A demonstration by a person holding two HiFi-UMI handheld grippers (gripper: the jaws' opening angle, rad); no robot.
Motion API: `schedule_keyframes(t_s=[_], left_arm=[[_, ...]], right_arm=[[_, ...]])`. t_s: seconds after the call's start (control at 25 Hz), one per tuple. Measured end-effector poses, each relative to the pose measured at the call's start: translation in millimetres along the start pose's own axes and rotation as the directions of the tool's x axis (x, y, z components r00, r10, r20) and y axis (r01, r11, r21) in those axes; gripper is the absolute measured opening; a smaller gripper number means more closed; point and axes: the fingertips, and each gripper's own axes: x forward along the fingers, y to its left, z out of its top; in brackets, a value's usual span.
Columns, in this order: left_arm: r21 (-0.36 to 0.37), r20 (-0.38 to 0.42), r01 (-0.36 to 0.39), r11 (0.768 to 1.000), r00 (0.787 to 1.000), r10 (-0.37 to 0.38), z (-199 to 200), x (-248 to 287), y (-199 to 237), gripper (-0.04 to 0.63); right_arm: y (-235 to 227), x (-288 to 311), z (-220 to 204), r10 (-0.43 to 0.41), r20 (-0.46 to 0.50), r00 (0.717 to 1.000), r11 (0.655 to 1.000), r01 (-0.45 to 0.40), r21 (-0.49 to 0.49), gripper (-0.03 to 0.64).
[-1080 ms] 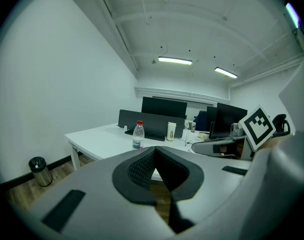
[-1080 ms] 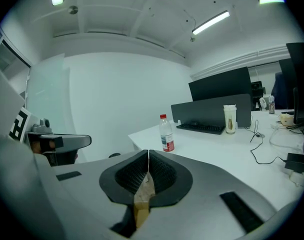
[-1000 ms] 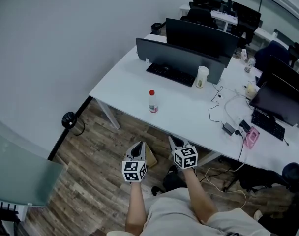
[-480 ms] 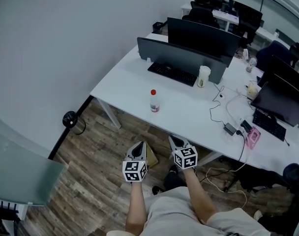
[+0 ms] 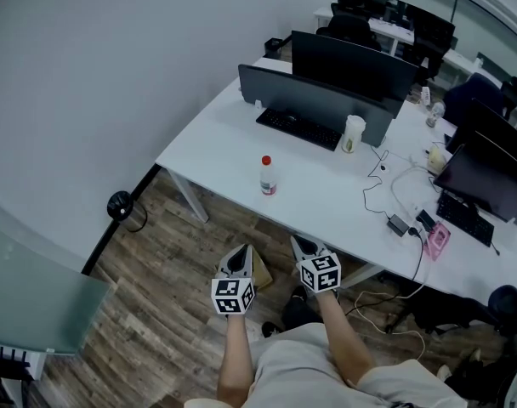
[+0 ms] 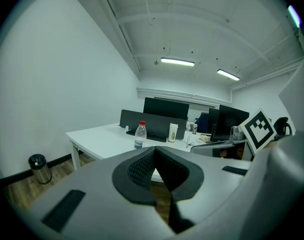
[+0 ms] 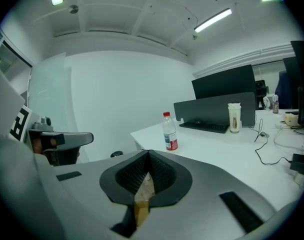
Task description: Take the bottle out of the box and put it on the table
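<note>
Right, office room, seen from the head view: a long white worktop (image 5: 209,147) runs along a pale wall (image 5: 114,66), over a wood-plank floor (image 5: 169,300). A frosted glass panel (image 5: 29,300) cuts in at the lower left. A small dark bin (image 5: 120,206) sits on the floor by the wall. On the worktop there's a row of dark screens (image 5: 352,62), a keyboard (image 5: 297,128), a pale cup (image 5: 352,133) and loose cables (image 5: 394,181) further right.

The bottle (image 5: 267,177), clear w/ a red cap, stands upright on the worktop near its front edge, alone, well apart from both tongs.

I've got both held low over the floor in front of the worktop. Left tongs (image 5: 240,252) are clenched, nothing between the jaws. Right tongs (image 5: 303,245) are clenched too, also empty. A bit of the brown cardboard box (image 5: 263,272) shows on the floor between them, mostly hidden.

Vs. a sec ago: no real change. Bottle is in the same spot, tongs haven't shifted; only the framing has drifted a touch.
</note>
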Motion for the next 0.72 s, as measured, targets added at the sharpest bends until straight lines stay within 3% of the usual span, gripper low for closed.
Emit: schedule_keyframes(t_s=[0.72], left_arm=[[0.001,0.004,0.014,1.000,1.000,-0.014,1.1,3.8,6.1,0.015]], right_arm=[[3.9,10.2,5.5,0.012,-0.008,1.000,0.999,-0.012,-0.034,0.040]])
